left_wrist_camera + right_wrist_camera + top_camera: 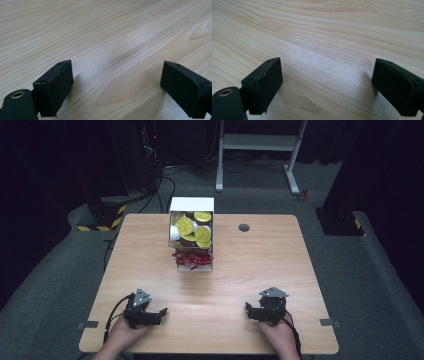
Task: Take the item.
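A white box (192,233) stands at the far middle of the wooden table (250,265). It holds several yellow-topped round capsules (185,225) in the back part and small red pieces (192,258) in the front part. My left gripper (156,314) rests near the table's front left, held by a hand. In the left gripper view its jaws stand wide apart over bare wood, so the left gripper (116,87) is open. My right gripper (253,312) rests near the front right. The right gripper (327,86) is open too, nothing between its fingers.
A round grey cable port (244,227) sits in the tabletop right of the box. Beyond the table a white desk frame (260,150) stands on grey carpet, with dark equipment and cables at the back left.
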